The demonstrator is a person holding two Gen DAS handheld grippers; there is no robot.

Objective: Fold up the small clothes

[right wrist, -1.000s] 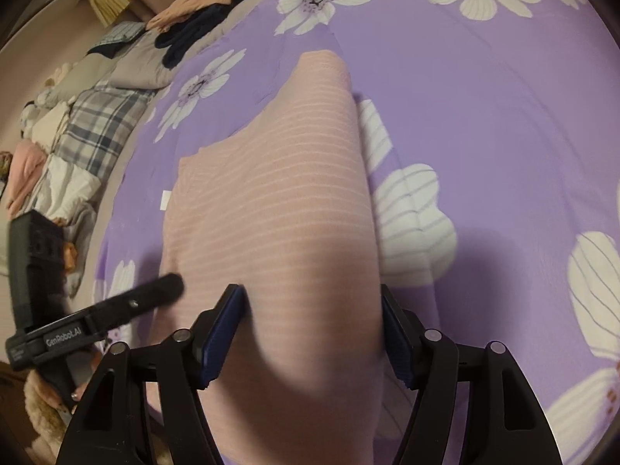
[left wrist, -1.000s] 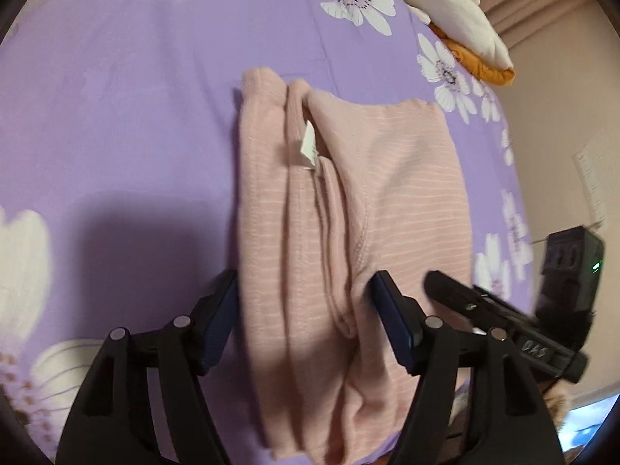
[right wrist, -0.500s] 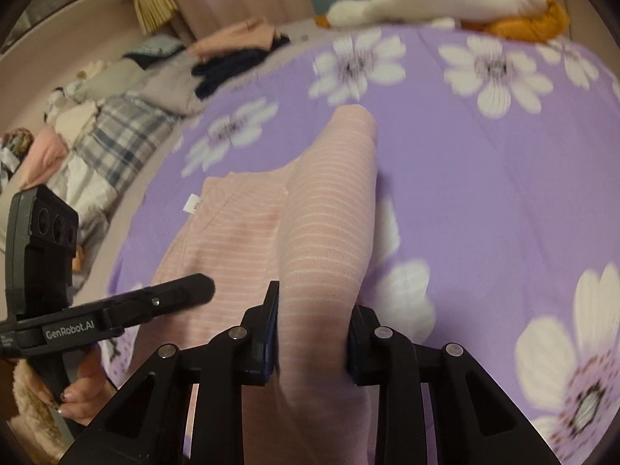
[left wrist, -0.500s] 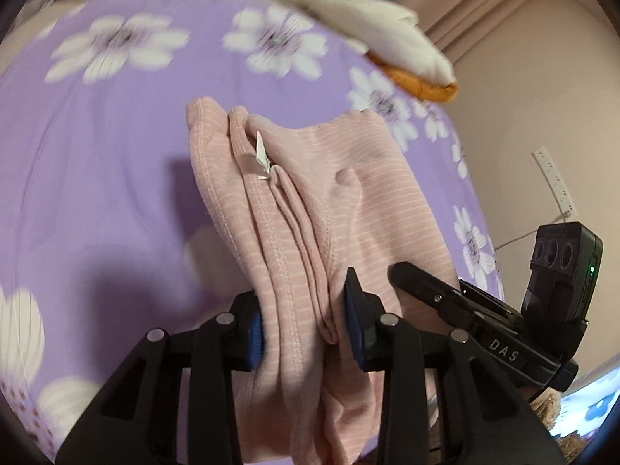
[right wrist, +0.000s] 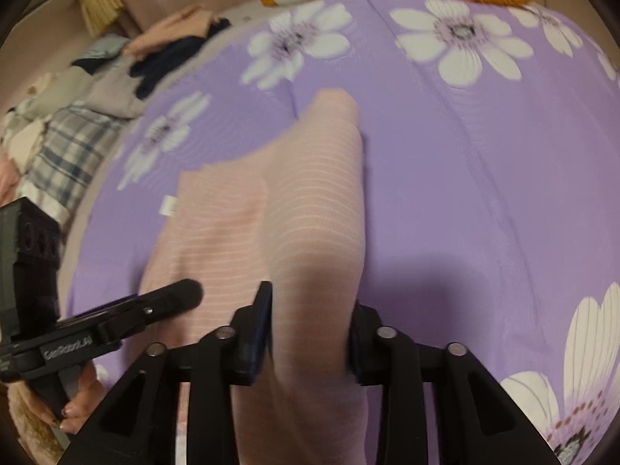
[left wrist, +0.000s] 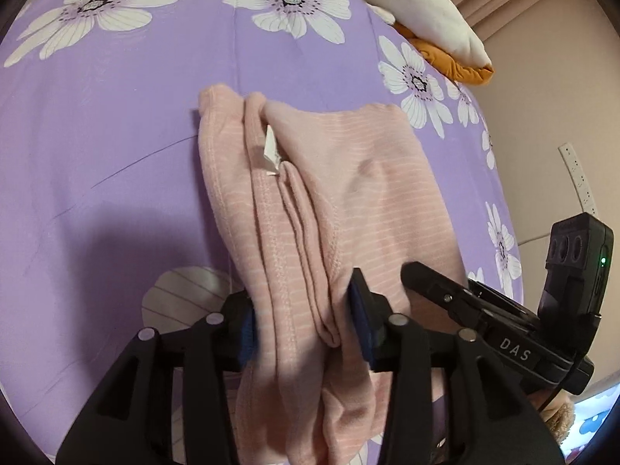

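A pink striped garment (left wrist: 341,178) lies folded on a purple flowered bedsheet (left wrist: 116,135), a white label (left wrist: 270,151) showing near its far end. My left gripper (left wrist: 302,325) is shut on the near left edge of the garment, bunched between the blue pads. My right gripper (right wrist: 310,329) is shut on the near right edge of the same garment (right wrist: 310,201). Each gripper shows in the other's view: the right one (left wrist: 484,310) beside the left, the left one (right wrist: 116,321) beside the right.
A white and orange pile (left wrist: 426,11) lies at the far right edge of the bed. More clothes, plaid and dark ones (right wrist: 77,124), lie heaped beyond the sheet's left side. A beige wall with a power strip (left wrist: 577,170) is on the right.
Both grippers closed from open onto the near end of the garment. The garment's near end has lifted and bunched between the pads, and the views have shifted.
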